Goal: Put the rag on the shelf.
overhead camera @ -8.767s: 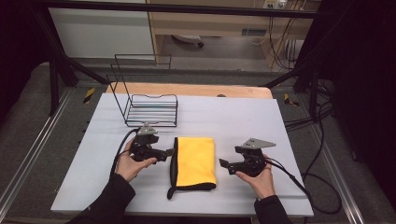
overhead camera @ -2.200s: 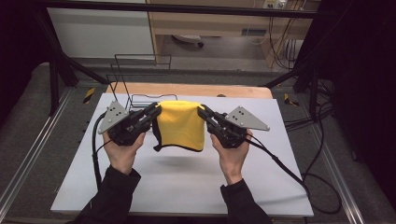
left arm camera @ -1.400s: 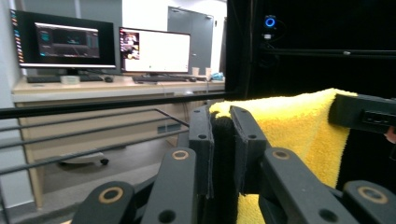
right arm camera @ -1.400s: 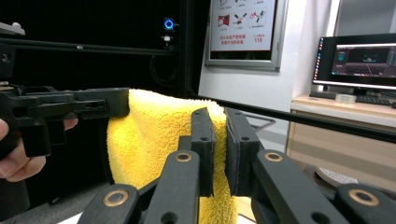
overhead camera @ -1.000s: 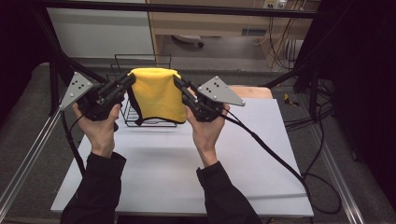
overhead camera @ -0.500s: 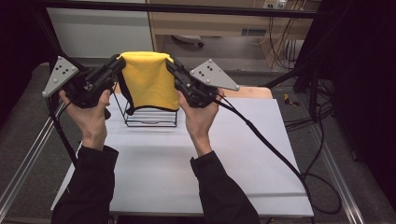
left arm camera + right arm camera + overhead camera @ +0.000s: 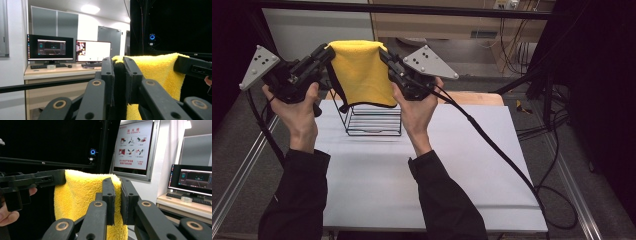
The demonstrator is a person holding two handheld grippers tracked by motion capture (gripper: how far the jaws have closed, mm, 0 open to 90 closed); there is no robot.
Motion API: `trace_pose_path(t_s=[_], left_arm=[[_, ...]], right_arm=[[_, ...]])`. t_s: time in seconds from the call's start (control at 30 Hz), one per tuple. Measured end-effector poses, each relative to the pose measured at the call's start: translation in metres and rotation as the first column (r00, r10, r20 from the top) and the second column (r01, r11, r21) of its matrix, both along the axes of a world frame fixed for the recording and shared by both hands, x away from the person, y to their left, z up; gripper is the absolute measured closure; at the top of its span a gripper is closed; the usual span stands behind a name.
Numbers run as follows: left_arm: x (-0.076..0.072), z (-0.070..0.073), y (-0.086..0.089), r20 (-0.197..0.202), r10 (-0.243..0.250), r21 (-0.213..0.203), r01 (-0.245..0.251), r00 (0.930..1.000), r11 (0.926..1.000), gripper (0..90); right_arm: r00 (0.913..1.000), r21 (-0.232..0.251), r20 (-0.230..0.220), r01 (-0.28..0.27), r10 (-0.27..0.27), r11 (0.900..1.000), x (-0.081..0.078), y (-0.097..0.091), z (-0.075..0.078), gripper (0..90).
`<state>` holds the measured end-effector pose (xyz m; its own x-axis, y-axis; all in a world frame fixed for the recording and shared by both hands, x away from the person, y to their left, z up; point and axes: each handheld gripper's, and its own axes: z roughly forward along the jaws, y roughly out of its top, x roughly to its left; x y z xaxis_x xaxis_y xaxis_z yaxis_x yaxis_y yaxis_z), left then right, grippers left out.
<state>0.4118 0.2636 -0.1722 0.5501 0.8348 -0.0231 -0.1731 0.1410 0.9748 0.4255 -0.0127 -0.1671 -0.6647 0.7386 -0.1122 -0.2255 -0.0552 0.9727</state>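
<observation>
Yellow cloth (image 7: 359, 70) raised between both tongs, over wire rack (image 7: 373, 117)

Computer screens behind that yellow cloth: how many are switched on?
2 in the left gripper view, side by side on a desk: a dark monitor at left and a brighter monitor beside it. Others may be hidden.

Your near counter (image 7: 412, 190) lies bare and open; only the black wire rack (image 7: 374, 117) stands in your way, directly beneath the hanging yellow cloth (image 7: 359, 72)

Bright ceiling light, dark surroundings, soft focus, mild grain
</observation>
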Motion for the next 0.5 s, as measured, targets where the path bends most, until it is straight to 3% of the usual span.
trace_pose_path(t_s=[0.5], left_arm=[[0.017,0.018,0.007,-0.002,0.016,-0.005,-0.016,0.9999,0.9999,79.7]], right_arm=[[1.0000,0.008,0.007,0.006,-0.006,0.9999,0.015,0.011,0.018,83.9]])
